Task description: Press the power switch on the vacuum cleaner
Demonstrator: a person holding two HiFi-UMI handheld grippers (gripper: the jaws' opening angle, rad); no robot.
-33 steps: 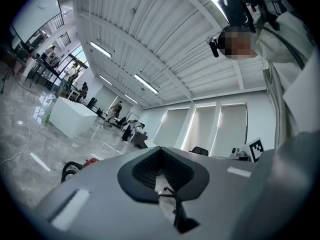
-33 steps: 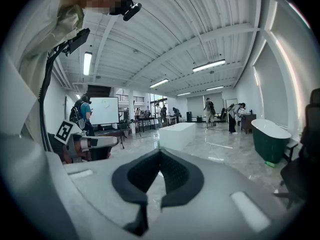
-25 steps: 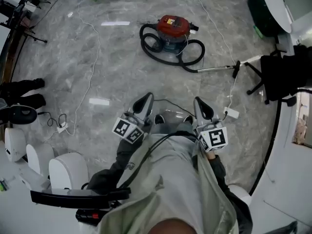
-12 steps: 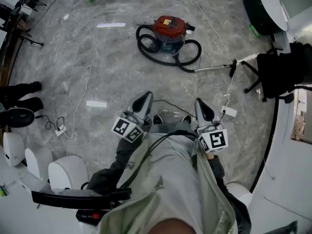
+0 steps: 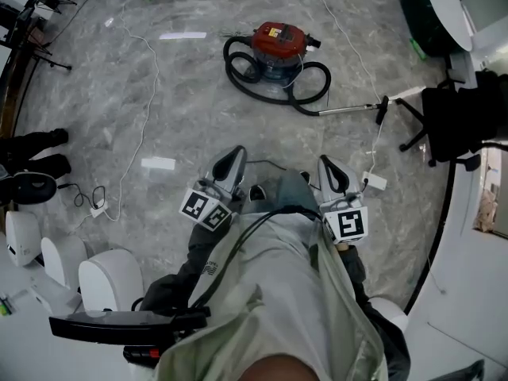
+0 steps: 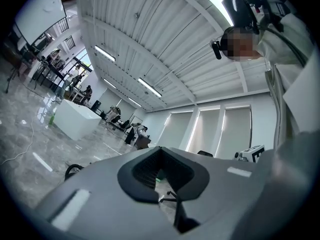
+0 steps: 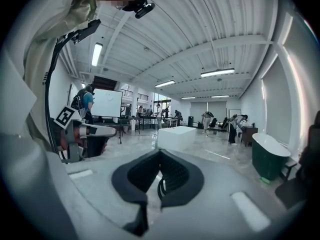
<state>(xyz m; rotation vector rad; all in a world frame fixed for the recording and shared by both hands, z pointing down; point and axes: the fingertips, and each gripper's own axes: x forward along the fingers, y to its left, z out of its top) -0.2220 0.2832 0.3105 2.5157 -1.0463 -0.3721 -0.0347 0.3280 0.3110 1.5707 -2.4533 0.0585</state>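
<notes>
A polished grey marble floor, veined and reflective, is seen across most of the head view. It is closed in at the right by a black office chair on a star base and at the lower left by smooth white rounded units.

The red drum-shaped canister vacuum cleaner is placed on the floor at the far middle, well apart from both grippers. A black flexible hose is looped around it, and a thin metal wand is stretched from the hose towards the chair base.

A broad stretch of open floor is left between the vacuum cleaner and the person, crossed at the left only by a thin white cable.

The left gripper and right gripper, both tapered grey plastic with black ribbed pads, are held side by side at the person's waist. The jaws of each are closed together, and nothing is gripped between them.

A small white power strip is lying just beside the right gripper.
</notes>
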